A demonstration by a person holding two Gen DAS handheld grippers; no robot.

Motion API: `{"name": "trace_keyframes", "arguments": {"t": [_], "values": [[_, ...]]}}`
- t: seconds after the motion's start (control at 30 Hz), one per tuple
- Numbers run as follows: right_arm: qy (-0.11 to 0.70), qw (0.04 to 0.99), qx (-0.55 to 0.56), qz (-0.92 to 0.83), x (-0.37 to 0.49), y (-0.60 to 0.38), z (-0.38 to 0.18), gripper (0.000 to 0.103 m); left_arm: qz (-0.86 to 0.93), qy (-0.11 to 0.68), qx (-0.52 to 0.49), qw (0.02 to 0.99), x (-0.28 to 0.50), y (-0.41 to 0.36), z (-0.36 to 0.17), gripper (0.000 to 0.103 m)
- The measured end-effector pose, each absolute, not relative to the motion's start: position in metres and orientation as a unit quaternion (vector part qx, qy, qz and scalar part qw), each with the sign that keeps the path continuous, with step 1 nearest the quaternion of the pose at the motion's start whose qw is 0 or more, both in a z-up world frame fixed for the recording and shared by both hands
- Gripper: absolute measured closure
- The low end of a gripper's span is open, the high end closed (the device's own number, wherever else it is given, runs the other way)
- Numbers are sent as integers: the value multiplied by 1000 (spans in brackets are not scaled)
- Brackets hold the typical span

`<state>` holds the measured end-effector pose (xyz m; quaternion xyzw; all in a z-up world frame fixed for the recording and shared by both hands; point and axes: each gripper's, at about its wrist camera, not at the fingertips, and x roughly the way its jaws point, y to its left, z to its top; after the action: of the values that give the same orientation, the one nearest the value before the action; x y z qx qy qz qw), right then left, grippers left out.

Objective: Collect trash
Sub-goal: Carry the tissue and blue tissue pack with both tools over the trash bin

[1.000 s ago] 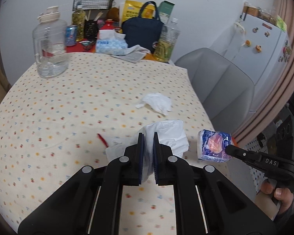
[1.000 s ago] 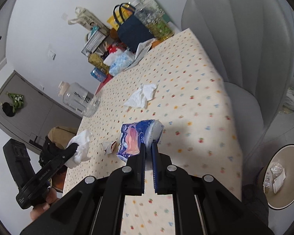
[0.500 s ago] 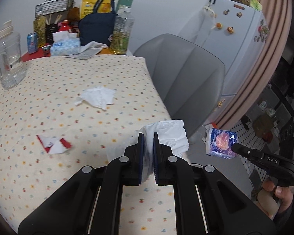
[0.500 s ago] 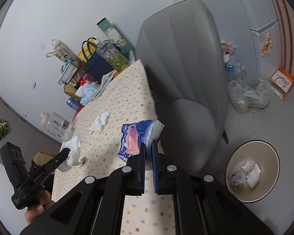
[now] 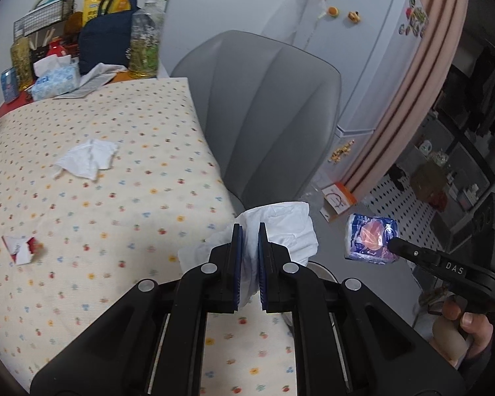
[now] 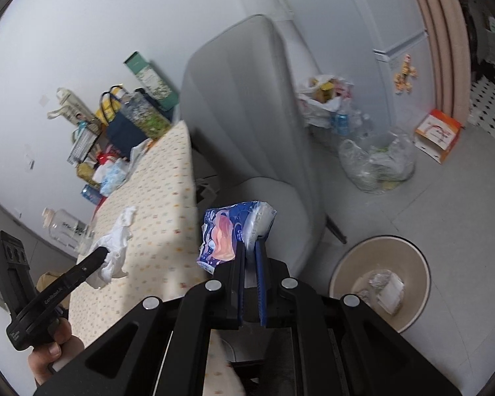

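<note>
My left gripper (image 5: 249, 231) is shut on a crumpled white tissue (image 5: 280, 227), held over the table's right edge; the same tissue (image 6: 114, 250) shows in the right wrist view. My right gripper (image 6: 250, 242) is shut on a blue and orange plastic wrapper (image 6: 227, 231), off the table beside the grey chair; the wrapper (image 5: 371, 239) also shows at the right of the left wrist view. A beige trash bin (image 6: 379, 279) with some scraps inside stands on the floor, lower right of the wrapper. On the dotted tablecloth (image 5: 115, 198) lie another white tissue (image 5: 87, 158) and a red and white torn wrapper (image 5: 19, 249).
A grey chair (image 5: 274, 112) stands against the table's right side. Bottles, a dark blue bag (image 5: 105, 39) and a tissue box (image 5: 54, 77) crowd the table's far end. On the floor are a clear plastic bag (image 6: 376, 161), an orange box (image 6: 437, 133) and a white fridge (image 5: 363, 49).
Both grippers have swung right, away from the table's middle toward its right edge and the floor. The trash bin has come into the right wrist view and grown nearer. Both grips are unchanged.
</note>
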<state>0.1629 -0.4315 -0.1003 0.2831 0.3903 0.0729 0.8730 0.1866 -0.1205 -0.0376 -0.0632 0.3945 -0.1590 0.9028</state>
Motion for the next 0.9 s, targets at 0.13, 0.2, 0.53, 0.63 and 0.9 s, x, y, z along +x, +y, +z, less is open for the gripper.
{"name": "trace_keyframes", "arguments": {"t": [0.13, 0.2, 0.53, 0.63, 0.9], "values": [[398, 869, 290, 48, 162, -453, -116, 96, -169, 404, -52, 898, 190, -140, -44, 94], [401, 869, 289, 38, 163, -461, -123, 96, -172, 409, -46, 895, 193, -150, -48, 94], [418, 856, 305, 4, 165, -494, -161, 95, -187, 434, -17, 881, 202, -194, -65, 94], [423, 850, 315, -6, 166, -507, -175, 95, -193, 439, -10, 878, 205, -206, -69, 94], [423, 840, 338, -35, 159, -533, -199, 34, -210, 454, 10, 866, 204, -238, -78, 94]]}}
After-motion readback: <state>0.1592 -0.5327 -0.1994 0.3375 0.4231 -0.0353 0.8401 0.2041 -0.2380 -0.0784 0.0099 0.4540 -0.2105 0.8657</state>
